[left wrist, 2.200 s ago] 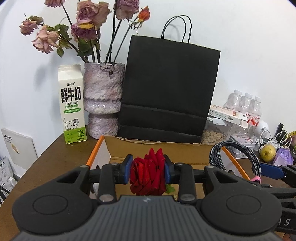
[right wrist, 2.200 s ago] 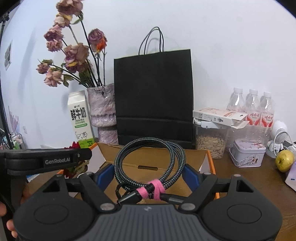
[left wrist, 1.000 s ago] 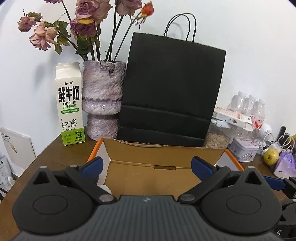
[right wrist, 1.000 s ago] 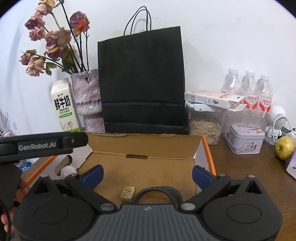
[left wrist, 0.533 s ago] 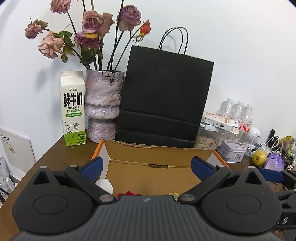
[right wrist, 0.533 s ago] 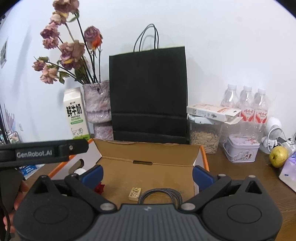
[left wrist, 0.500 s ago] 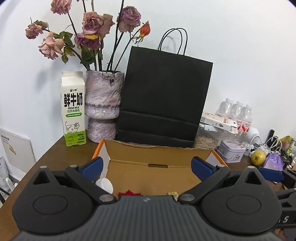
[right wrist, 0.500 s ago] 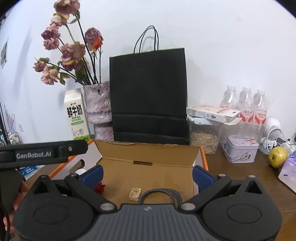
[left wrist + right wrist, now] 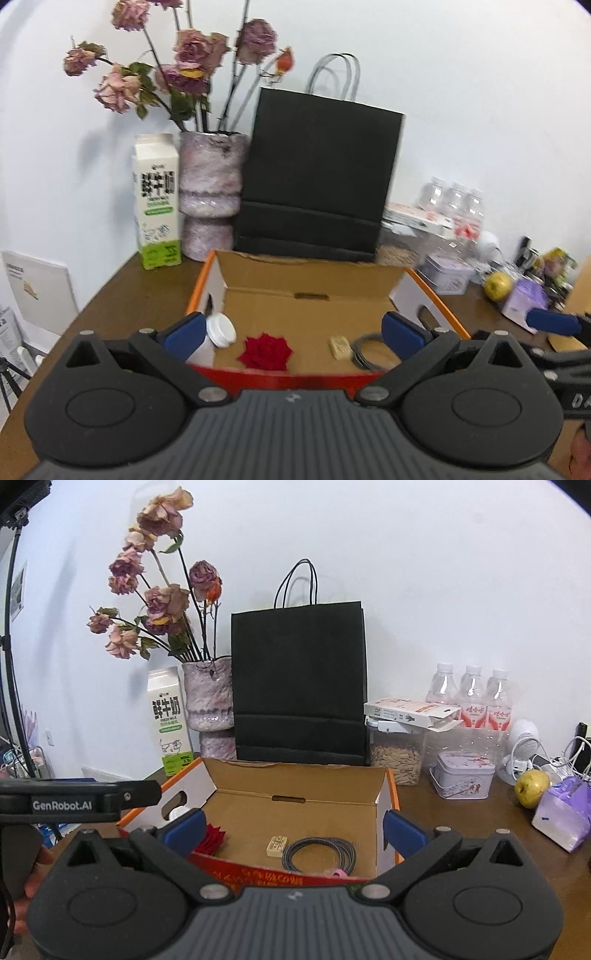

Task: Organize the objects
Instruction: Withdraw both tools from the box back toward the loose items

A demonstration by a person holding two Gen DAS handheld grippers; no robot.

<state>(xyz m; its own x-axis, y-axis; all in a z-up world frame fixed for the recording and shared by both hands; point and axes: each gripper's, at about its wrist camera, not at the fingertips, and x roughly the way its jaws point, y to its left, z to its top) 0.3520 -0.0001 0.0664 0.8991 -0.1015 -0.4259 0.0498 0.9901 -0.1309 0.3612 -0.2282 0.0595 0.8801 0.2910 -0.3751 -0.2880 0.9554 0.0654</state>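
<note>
An open cardboard box (image 9: 314, 288) (image 9: 295, 782) with orange edges stands on the brown table. Inside lie a red rose head (image 9: 266, 350) (image 9: 211, 840), a coiled braided cable (image 9: 369, 349) (image 9: 319, 853) with a pink tie, a small tan block (image 9: 340, 347) (image 9: 277, 845) and a white-capped bottle (image 9: 218, 334). My left gripper (image 9: 293, 332) is open and empty, in front of and above the box. My right gripper (image 9: 293, 829) is open and empty, also before the box.
Behind the box stand a black paper bag (image 9: 299, 686), a vase of dried roses (image 9: 210, 709) and a milk carton (image 9: 168, 723). To the right are a seed jar (image 9: 397, 753), water bottles (image 9: 472, 698), a tin (image 9: 463, 779), a yellow-green fruit (image 9: 532, 782) and a purple pack (image 9: 561, 812).
Both grippers let go: the rose and the cable now lie in the box. Since then both grippers have drawn back and up, showing more of the box floor.
</note>
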